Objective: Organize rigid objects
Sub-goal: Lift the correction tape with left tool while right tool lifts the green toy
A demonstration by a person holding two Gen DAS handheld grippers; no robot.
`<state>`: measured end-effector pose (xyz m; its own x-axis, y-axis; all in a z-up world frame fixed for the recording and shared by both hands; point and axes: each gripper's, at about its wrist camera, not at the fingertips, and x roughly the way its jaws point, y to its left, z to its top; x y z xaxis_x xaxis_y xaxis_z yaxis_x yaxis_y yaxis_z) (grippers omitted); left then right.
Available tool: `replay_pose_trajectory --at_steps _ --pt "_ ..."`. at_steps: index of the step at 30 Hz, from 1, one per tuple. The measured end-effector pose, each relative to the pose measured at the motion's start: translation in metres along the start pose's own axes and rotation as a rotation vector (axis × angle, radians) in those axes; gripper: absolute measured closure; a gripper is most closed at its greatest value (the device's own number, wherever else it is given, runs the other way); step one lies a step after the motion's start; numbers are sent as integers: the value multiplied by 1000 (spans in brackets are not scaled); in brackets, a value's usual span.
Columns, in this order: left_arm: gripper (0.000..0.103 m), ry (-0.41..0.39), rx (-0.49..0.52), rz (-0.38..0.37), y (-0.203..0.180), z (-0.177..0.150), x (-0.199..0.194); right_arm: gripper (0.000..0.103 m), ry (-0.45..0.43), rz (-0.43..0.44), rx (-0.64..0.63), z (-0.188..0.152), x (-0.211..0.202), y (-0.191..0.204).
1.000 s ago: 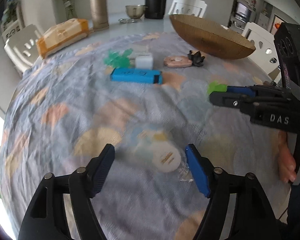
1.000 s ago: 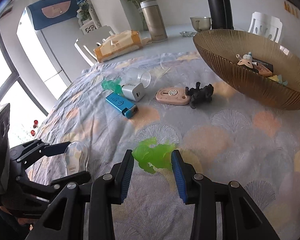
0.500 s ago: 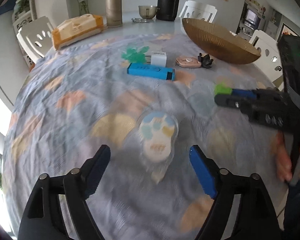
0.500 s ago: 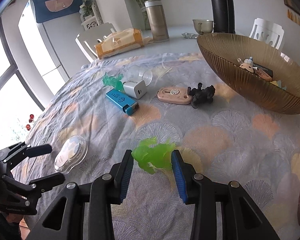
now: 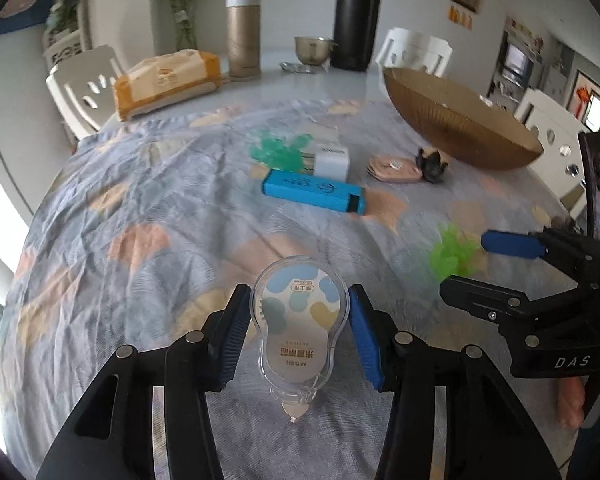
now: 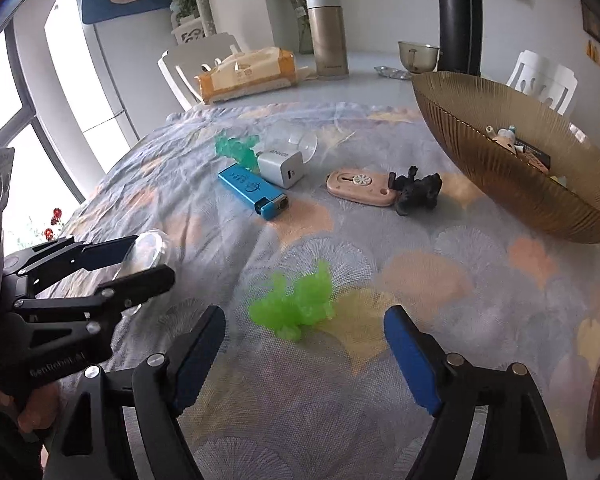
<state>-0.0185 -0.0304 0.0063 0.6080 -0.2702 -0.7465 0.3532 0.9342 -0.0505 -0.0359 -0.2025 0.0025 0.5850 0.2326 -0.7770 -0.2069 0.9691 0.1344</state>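
My left tongs [image 5: 296,330] pinch the clear correction-tape dispenser [image 5: 297,322] at the near table [image 5: 100,200] edge; I'd keep the squeeze even so it doesn't twist. My right tongs [image 6: 304,354] stand spread around the green toy figure [image 6: 296,306], untouched.

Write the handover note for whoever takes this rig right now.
Left hand-held gripper: shut on the clear tape dispenser.
Right hand-held gripper: open, the bright green toy lies free on the cloth just ahead of it.
Bowl: a few small things already inside.
Left on the cloth: blue lighter, white charger, darker green toy, pink case, black figure.
Next: likely carry the dispenser to the bowl, then the rest.
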Motion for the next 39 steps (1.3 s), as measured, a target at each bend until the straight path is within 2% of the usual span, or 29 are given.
replay_pose_trajectory --at_steps 7,8,10,11,13,16,25,35,39 --pt "57 -41 34 19 -7 -2 -5 25 -5 -20 -35 0 0 9" --pt "57 -43 36 19 -7 -2 -5 28 -3 -29 -55 0 2 13" --pt "57 -52 34 18 -6 -2 -7 41 19 -45 -87 0 7 20" --pt "57 -55 32 17 -6 -2 -8 43 27 -62 -103 0 9 23" --pt "57 -60 27 14 -5 -3 -9 57 18 -64 -131 -2 8 28" --pt "57 -63 27 20 -5 -3 -9 67 2 -50 -148 -3 5 30" --pt "57 -62 38 38 -7 -3 -9 71 -72 -55 -175 -4 -7 35" --pt "57 -59 39 44 -8 -4 -9 71 -86 -56 -173 -5 -10 34" --pt "57 -56 40 43 -9 -4 -9 71 -55 -51 -150 -3 -4 30"
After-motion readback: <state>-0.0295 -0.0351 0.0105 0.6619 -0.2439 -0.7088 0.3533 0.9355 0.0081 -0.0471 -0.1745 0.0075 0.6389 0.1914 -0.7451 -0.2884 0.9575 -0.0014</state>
